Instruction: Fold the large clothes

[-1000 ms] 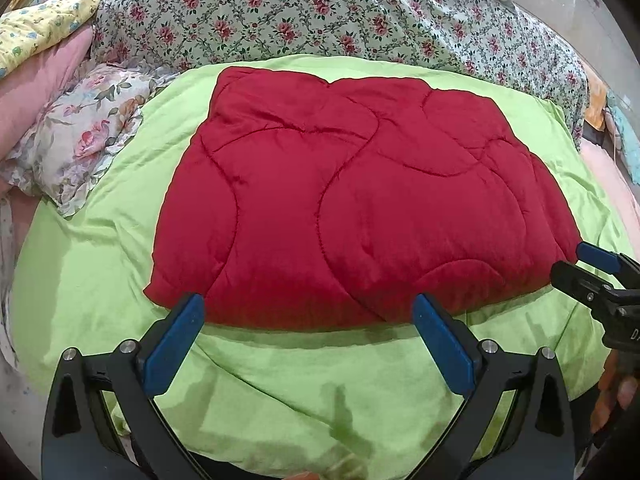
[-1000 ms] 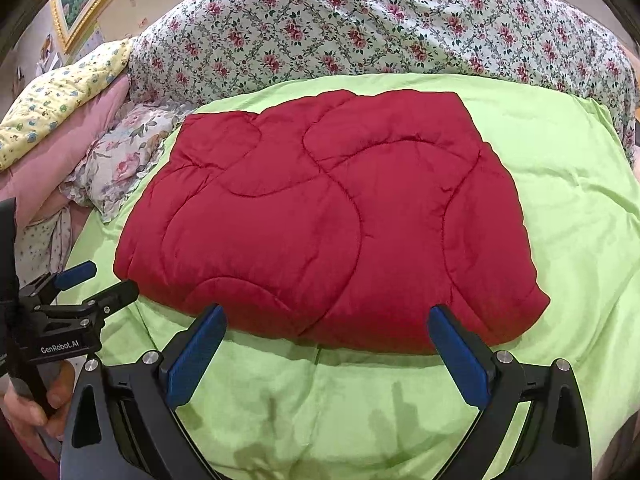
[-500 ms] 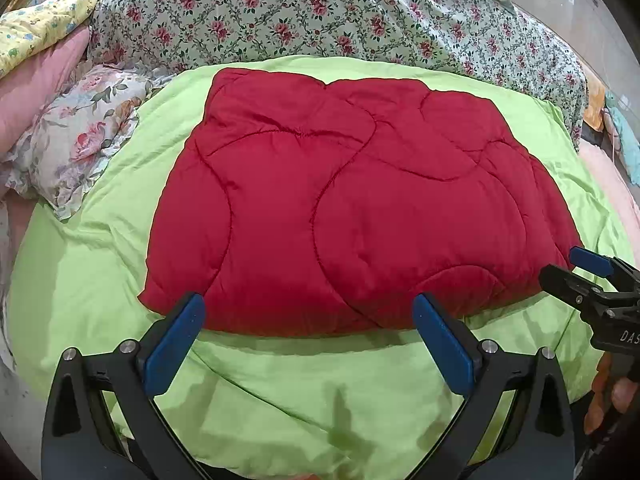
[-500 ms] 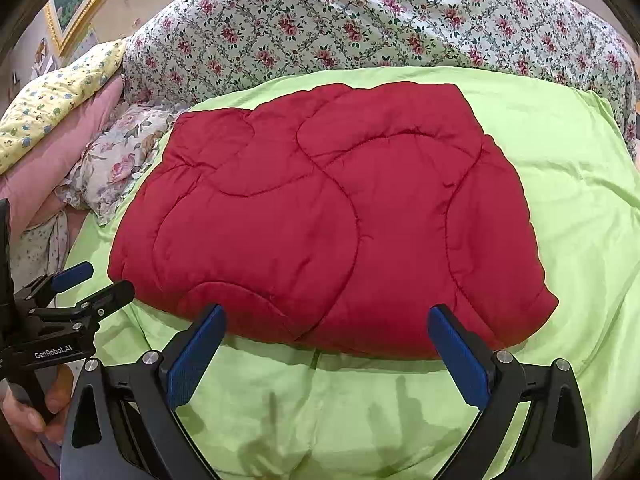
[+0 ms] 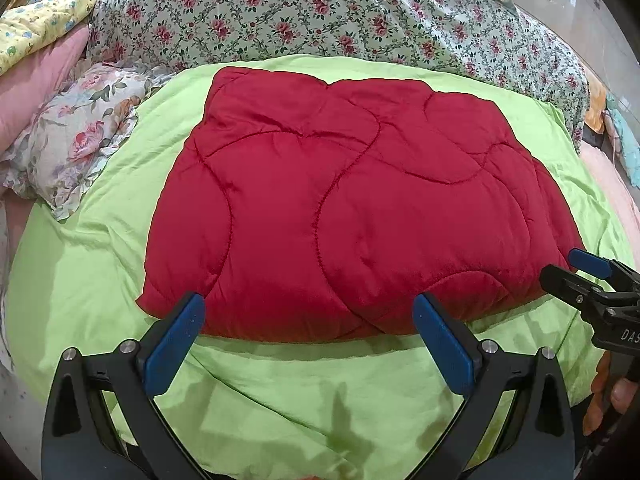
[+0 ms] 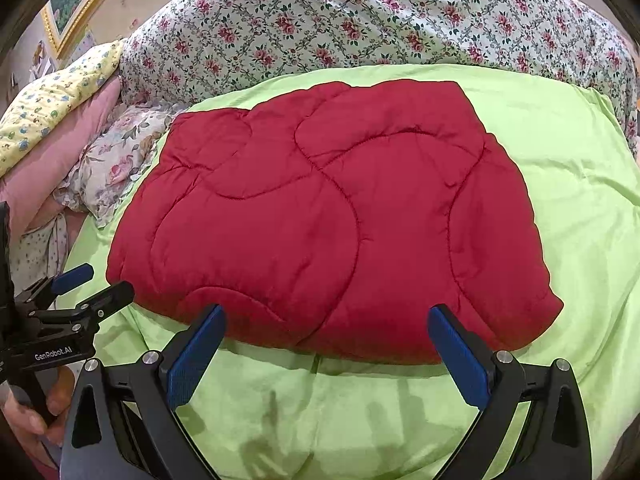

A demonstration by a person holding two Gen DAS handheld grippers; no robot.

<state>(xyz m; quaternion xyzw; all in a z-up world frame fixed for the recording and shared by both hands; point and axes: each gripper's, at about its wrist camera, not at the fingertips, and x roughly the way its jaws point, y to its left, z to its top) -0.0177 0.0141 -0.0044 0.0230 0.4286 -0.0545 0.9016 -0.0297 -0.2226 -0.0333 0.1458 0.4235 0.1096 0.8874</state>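
Note:
A red quilted blanket [image 5: 352, 208] lies folded into a rough rectangle on a light green sheet [image 5: 280, 392]; it also shows in the right wrist view [image 6: 332, 224]. My left gripper [image 5: 308, 320] is open and empty, hovering just above the blanket's near edge. My right gripper [image 6: 326, 332] is open and empty, over the same near edge further right. Each gripper shows in the other's view: the right one [image 5: 576, 276] at the blanket's right corner, the left one [image 6: 92, 284] at its left corner.
A floral quilt [image 5: 320, 12] is heaped behind the blanket. A flowered pillow [image 5: 76, 140], a pink pillow [image 5: 36, 80] and a yellow printed cloth [image 5: 36, 20] lie at the left. The bed's right edge [image 5: 616, 208] drops off beside pink bedding.
Both grippers have moved slightly forward toward the blanket's near edge, which now sits closer to the fingertips. The blanket has not moved. Both stay open.

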